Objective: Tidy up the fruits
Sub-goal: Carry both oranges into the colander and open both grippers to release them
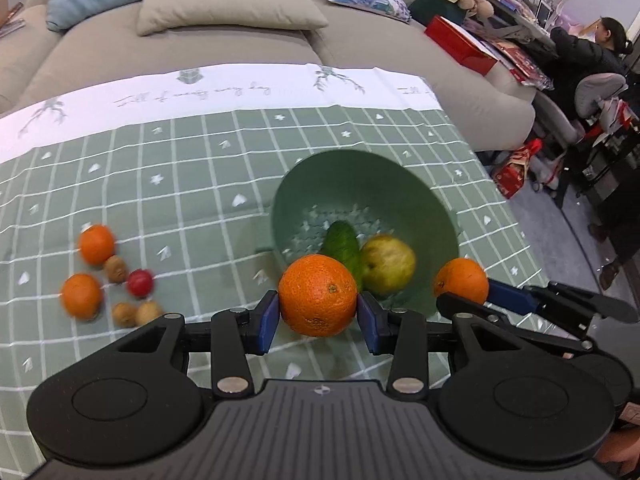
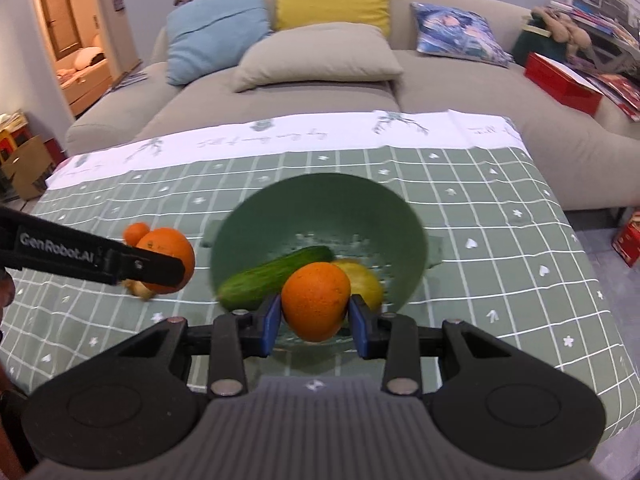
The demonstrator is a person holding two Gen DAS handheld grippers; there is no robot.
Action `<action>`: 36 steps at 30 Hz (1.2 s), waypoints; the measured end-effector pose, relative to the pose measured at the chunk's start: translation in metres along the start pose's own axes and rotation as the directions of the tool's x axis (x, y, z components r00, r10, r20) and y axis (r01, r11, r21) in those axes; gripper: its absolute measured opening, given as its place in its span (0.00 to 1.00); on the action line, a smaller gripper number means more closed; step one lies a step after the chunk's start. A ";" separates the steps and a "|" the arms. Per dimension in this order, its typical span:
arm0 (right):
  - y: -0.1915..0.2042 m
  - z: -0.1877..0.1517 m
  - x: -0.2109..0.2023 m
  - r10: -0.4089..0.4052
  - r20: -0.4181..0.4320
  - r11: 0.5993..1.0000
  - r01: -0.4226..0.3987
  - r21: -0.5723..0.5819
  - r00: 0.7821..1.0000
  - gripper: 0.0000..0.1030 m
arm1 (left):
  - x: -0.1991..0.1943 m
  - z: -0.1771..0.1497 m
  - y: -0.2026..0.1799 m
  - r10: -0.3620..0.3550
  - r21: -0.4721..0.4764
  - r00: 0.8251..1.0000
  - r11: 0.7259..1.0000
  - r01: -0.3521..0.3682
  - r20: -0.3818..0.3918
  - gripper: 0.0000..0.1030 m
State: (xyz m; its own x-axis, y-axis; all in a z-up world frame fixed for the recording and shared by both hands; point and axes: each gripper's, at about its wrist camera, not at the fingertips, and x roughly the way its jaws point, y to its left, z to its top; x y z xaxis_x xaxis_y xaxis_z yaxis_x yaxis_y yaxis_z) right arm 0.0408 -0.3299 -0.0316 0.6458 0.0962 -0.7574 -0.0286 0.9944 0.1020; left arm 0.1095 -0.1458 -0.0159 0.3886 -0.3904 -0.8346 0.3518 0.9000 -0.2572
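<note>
Orange fruit [image 1: 318, 295] between left gripper [image 1: 318, 316] pads, before bowl [image 1: 400, 184].

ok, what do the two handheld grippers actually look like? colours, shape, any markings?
Both match: black bodies with a ribbed grey centre plate, two round black discs at the sides, silver pivot pins and blue finger pads. Left gripper, right gripper. Seen from the right wrist view, the left gripper's finger carries white "GenRobot.AI" lettering. No cables or sleeves visible.

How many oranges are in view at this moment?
4: one in the left gripper, one in the right gripper, two on the tablecloth. Others may be hidden.
</note>
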 end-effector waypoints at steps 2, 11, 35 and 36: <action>-0.007 0.006 0.008 -0.002 -0.007 1.000 0.003 0.007 1.000 0.32 | 0.007 0.009 -0.002 -0.014 -0.001 1.000 1.000 0.014 0.003 0.46; -0.023 0.040 0.049 0.051 -0.030 0.998 -0.049 0.046 0.998 0.32 | 0.055 0.049 -0.004 -0.013 -0.006 0.998 1.000 0.012 -0.057 0.46; -0.031 0.062 0.145 0.031 -0.157 0.999 -0.032 -0.005 0.987 0.26 | 0.135 0.080 0.005 -0.016 -0.017 0.983 1.000 0.013 -0.182 0.46; -0.031 0.063 0.145 0.029 -0.157 1.000 -0.030 -0.007 0.987 0.26 | 0.135 0.079 0.004 -0.015 -0.010 0.983 1.000 0.013 -0.183 0.46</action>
State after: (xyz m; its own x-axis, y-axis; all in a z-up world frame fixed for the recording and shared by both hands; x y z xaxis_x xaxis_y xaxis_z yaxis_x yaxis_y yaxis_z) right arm 0.1834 -0.3498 -0.1045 0.5166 0.1306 -0.8462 -0.0536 0.9913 0.1203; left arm 0.2307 -0.2100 -0.0907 0.2212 -0.3619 -0.9056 0.3483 0.8967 -0.2733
